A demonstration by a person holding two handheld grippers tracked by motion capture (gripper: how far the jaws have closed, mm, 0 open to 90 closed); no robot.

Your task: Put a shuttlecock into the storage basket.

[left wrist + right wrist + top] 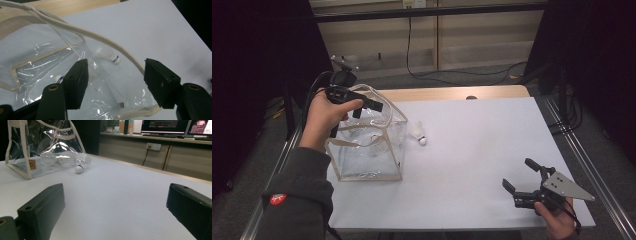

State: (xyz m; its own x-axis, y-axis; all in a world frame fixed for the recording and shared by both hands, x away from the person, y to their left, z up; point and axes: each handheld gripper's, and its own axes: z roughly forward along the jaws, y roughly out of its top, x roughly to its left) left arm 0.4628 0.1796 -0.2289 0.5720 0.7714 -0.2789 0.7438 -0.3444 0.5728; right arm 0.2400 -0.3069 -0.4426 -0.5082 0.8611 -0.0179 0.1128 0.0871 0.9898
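Note:
A clear plastic bag (368, 152) with cream trim and handles stands open at the table's left. One white shuttlecock (58, 78) lies inside it. A second shuttlecock (419, 133) lies on the white table just right of the bag, also seen through the plastic in the left gripper view (108, 54). My left gripper (368, 109) hovers over the bag's mouth, open; in its own view (117, 82) a cream handle (110, 42) runs beneath the gap between the jaws. My right gripper (520, 175) rests open and holds nothing near the table's front right corner (115, 207), facing the bag (32, 145) and the loose shuttlecock (80, 162).
A white sheet (482, 145) covers the table, with a wooden strip (447, 93) along its far edge. Metal rails (584, 165) run along both sides. Cables (452, 74) lie on the floor behind. Monitors (165, 125) stand on a far counter.

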